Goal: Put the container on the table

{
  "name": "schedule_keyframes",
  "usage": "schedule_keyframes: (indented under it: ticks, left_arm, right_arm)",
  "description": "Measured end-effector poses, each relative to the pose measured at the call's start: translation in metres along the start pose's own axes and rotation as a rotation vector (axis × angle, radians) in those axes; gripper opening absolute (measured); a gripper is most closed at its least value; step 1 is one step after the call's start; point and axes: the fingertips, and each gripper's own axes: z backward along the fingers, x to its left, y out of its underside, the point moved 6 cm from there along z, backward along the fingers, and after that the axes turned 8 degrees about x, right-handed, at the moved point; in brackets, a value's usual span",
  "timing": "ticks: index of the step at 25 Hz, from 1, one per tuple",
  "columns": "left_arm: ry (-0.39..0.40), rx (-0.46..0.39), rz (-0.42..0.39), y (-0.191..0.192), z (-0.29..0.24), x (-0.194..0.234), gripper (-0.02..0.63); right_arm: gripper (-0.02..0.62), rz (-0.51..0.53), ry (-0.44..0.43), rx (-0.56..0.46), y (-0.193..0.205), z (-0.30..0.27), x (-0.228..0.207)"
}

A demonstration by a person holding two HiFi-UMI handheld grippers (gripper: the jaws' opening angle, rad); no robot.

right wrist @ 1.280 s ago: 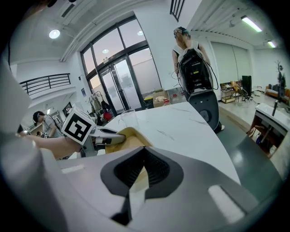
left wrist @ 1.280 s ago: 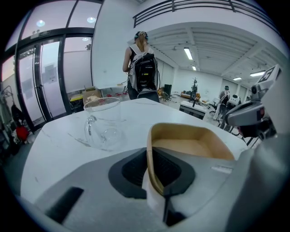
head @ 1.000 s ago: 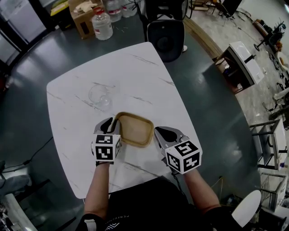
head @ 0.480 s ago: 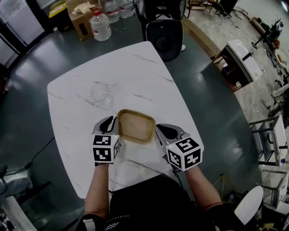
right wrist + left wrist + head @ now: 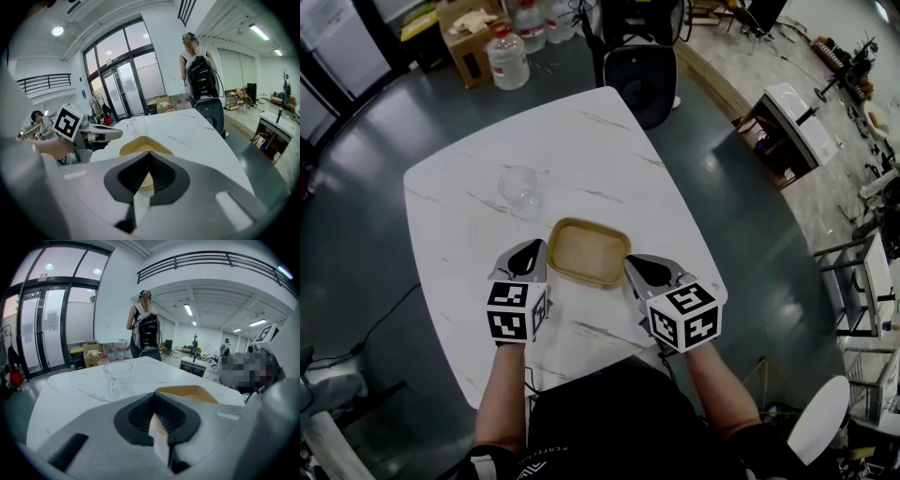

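Note:
A shallow tan container [image 5: 589, 251] with rounded corners sits between my two grippers over the near part of the white marble table [image 5: 581, 150]. My left gripper [image 5: 529, 259] is shut on its left rim and my right gripper [image 5: 643, 272] is shut on its right rim. In the left gripper view the container [image 5: 192, 392] runs out past the shut left gripper [image 5: 157, 420]. From the right gripper view, the container [image 5: 140, 145] shows beyond the shut right gripper [image 5: 146, 178], and the left gripper [image 5: 89, 133] is opposite. I cannot tell whether the container's base touches the table.
An empty clear glass [image 5: 519, 190] stands just beyond the container to the left. A black chair [image 5: 640, 80] is at the table's far edge. A water bottle [image 5: 508, 54] and a cardboard box [image 5: 469, 37] are on the floor behind. A person with a backpack [image 5: 145, 331] stands beyond the table.
Both grippers and the container between them have shifted slightly away from me, closer to the glass. The grip on both rims has stayed the same.

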Motion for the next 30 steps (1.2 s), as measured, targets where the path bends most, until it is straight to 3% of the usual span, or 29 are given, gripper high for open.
schedule_keyframes:
  ticks: [14,30]
  left_arm:
    - [0.145,0.024,-0.113,0.018,0.041,-0.037,-0.003]
    - [0.230,0.064,-0.174,0.042,0.068,-0.061,-0.003]
  right_arm:
    - [-0.002,-0.035,0.059,-0.015,0.024,0.026,0.038]
    - [-0.003,-0.077,0.108,-0.029,0.051,0.053,0.061]
